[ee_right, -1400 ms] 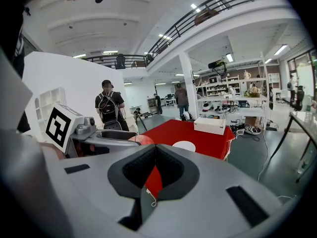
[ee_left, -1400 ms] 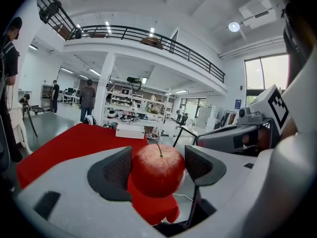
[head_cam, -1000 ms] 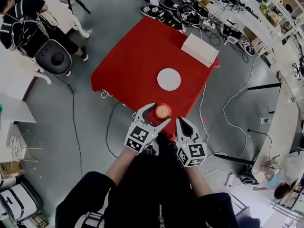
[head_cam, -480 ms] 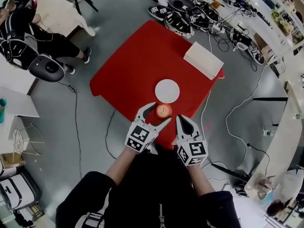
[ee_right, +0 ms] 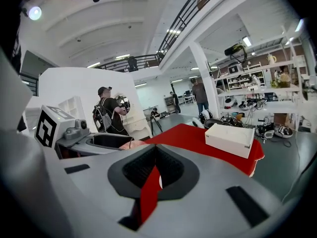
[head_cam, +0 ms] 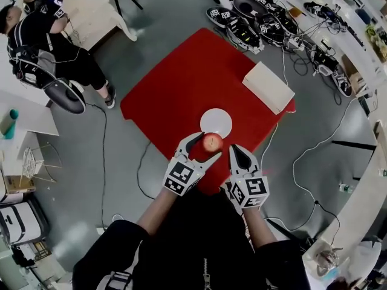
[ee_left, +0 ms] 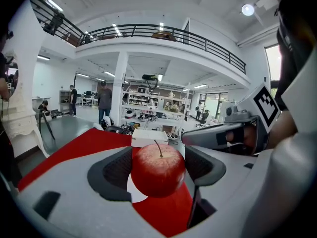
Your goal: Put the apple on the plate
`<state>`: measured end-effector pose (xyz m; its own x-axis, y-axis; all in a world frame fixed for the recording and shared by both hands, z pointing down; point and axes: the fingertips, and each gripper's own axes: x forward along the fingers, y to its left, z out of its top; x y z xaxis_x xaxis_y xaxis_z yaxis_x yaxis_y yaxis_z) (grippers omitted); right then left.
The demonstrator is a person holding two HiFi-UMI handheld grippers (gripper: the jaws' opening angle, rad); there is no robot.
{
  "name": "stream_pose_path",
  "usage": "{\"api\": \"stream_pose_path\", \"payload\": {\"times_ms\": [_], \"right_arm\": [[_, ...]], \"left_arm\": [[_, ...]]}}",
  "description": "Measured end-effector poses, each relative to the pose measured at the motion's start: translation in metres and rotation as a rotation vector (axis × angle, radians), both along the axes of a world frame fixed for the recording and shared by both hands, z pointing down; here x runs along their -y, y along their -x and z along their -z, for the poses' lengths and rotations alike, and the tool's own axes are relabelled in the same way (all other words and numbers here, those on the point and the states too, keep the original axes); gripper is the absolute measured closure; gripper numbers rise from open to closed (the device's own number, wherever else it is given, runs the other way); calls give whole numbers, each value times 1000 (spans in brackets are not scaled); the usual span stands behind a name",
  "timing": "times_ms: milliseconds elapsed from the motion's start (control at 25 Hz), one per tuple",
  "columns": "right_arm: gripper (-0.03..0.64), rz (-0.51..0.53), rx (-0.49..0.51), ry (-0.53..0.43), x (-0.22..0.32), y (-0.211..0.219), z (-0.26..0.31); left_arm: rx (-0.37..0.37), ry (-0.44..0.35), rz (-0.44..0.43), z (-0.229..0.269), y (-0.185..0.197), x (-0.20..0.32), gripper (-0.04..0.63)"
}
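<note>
- While the person [head_cam: 199,246] stood at the near corner of the table [head_cam: 169,95], the left gripper [head_cam: 207,146] was clenched on the apple [head_cam: 212,142]. In the left gripper view its two dark pads [ee_left: 116,172] pressed against the fruit's sides.
- The apple was red and sat upright between the jaws with its stem pointing up, held over the red cloth at the table's near end.
- The right gripper [head_cam: 236,152] sat just beside the left one, on its right. Its jaws were drawn together to a thin slit with nothing between them, and only a strip of red cloth showed through in the right gripper view.
- Just beyond both grippers the round white plate [head_cam: 217,121] lay flat on the cloth. From the head view the apple overlapped the plate's near rim, and in the left gripper view a patch of white showed under the fruit. Whether the apple touched the plate could not be told.
- The table stood cornerwise on a grey floor [head_cam: 127,180], covered all over by the red cloth.
- Farther on, a white box [head_cam: 268,87] rested at the table's far right corner, well apart from the plate.
- Past the table, dark gear and cables [head_cam: 257,20] lay on the floor, and a seated person [head_cam: 45,47] was at the far left.
</note>
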<state>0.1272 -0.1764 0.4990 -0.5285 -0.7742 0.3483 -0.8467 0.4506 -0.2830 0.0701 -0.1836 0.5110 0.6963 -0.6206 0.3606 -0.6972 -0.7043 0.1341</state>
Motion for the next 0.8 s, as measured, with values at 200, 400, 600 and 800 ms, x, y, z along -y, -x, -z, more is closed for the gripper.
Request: {"api": "stream_pose_path", "payload": {"times_ms": [200, 400, 600, 800], "right_arm": [[606, 24, 1, 7, 17, 6, 0], [606, 7, -6, 32, 24, 3, -9], [606, -5, -22, 49, 28, 0, -19], [606, -25, -27, 68, 29, -4, -26]], "left_arm": [[2, 18, 18, -2, 4, 16, 258], [-1, 30, 5, -12, 4, 29, 258], [-11, 39, -8, -23, 1, 41, 258], [-18, 56, -19, -36, -4, 48, 258]]}}
